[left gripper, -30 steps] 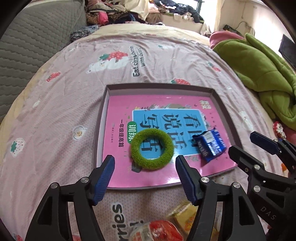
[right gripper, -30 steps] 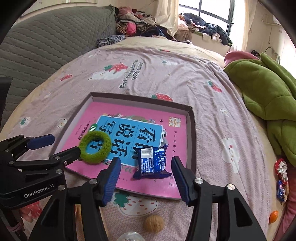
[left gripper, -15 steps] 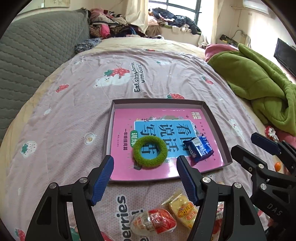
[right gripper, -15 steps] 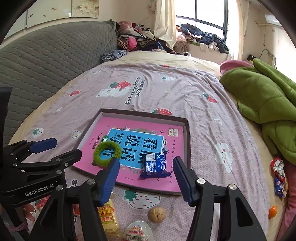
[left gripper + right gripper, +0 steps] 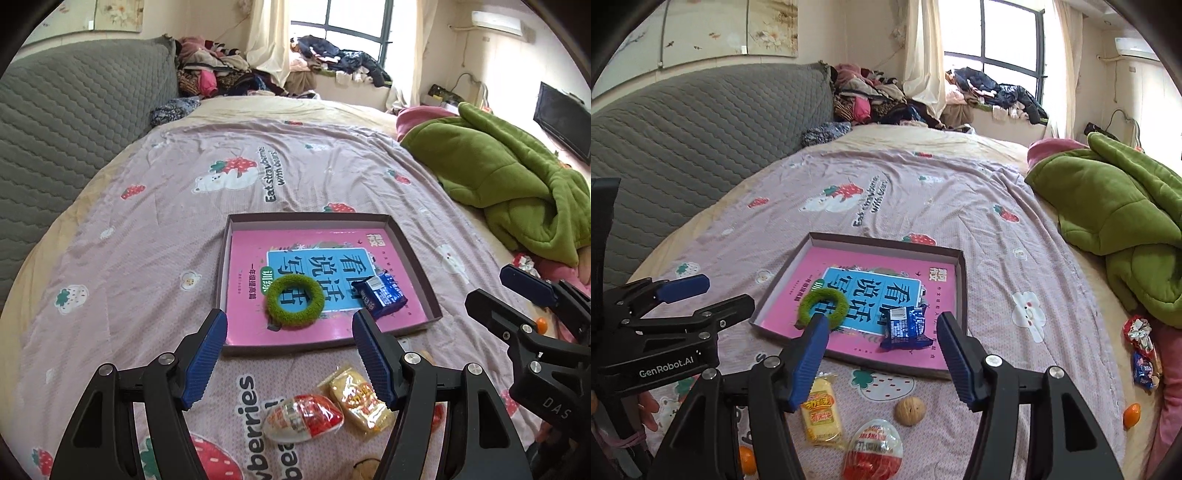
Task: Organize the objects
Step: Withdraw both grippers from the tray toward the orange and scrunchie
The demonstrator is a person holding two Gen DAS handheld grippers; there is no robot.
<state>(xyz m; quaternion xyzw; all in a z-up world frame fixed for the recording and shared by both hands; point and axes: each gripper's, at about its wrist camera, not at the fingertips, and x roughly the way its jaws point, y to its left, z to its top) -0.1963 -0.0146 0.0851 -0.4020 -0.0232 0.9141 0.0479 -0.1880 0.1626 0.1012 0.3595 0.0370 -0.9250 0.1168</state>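
Both tools empty and wide apart: left tool (image 5: 290, 354) hanging over the near edge of the tray (image 5: 415, 258), right tool (image 5: 881, 350) just beside it, with nothing between either pair of pads. Nearest, short of the tray on the bedsheet (image 5: 155, 229): a red-and-white egg-shaped sweet (image 5: 303, 417), a yellow snack packet (image 5: 360, 400) touching it, and a walnut (image 5: 910, 411) just to the packet's right. Likely trouble here: crinkly film slipping out of a shallow pinch, the round walnut rolling off on the soft sheet, or the pads bunching fabric instead of the item. Two tools side by side above the same small cluster, so a knock between them looks possible if both go for it at once. Inside the tray, on the pink book (image 5: 295, 243): a green fuzzy ring (image 5: 295, 301) and a blue wrapped biscuit (image 5: 380, 293) near the tray's front right corner. A careless drop could shove these over the low rim. Well to the right of the tray: an orange sweet (image 5: 1132, 415) and more wrappers (image 5: 1141, 347), easy to overlook. Farther right, a green blanket (image 5: 1115, 206).
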